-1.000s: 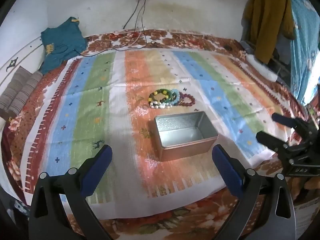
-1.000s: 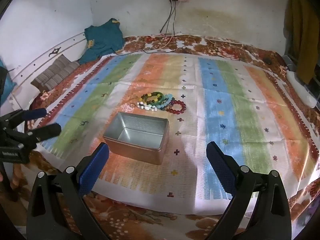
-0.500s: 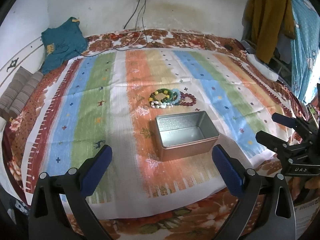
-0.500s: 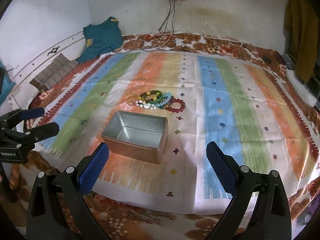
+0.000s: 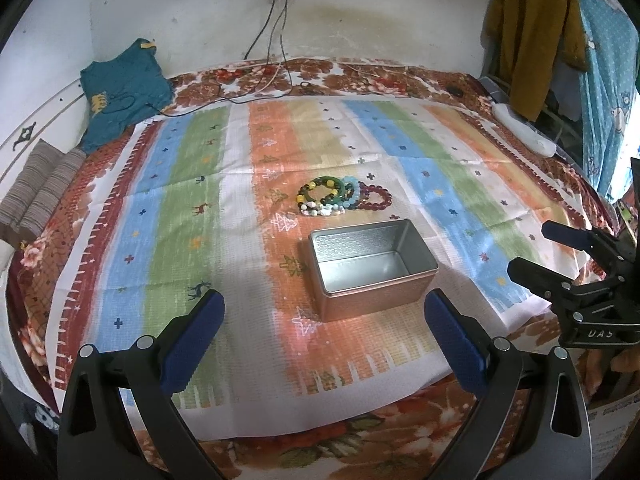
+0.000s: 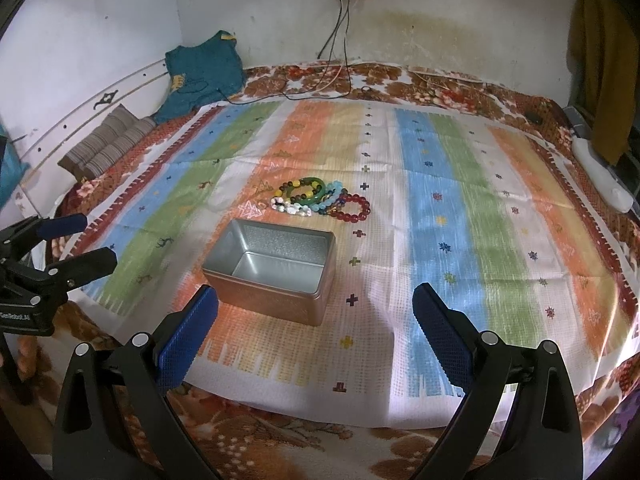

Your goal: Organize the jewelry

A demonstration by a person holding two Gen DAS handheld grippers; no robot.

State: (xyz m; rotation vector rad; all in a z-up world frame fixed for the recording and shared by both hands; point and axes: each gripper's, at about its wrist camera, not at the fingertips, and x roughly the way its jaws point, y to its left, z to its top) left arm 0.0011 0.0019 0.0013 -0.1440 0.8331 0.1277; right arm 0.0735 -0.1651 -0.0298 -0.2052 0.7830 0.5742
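An open, empty silver tin box (image 5: 372, 268) (image 6: 276, 270) sits on a striped cloth on the bed. Just behind it lies a pile of bead bracelets (image 5: 342, 197) (image 6: 320, 200): green, yellow, white, light blue and dark red. My left gripper (image 5: 322, 328) is open and empty, hovering near the bed's front edge, short of the box. My right gripper (image 6: 316, 322) is open and empty, also near the front edge. Each gripper shows in the other's view, the right one (image 5: 560, 256) at the right, the left one (image 6: 76, 240) at the left.
The striped cloth (image 5: 160, 216) covers a floral blanket (image 5: 360, 440). A teal garment (image 5: 120, 96) and a striped cushion (image 5: 36, 192) lie at the back left. Cables (image 5: 276, 40) hang from a wall socket. Clothes (image 5: 532, 32) hang at the right.
Both grippers have drifted slightly; the box and bracelets sit a little lower in the left view. Nothing was taken hold of.
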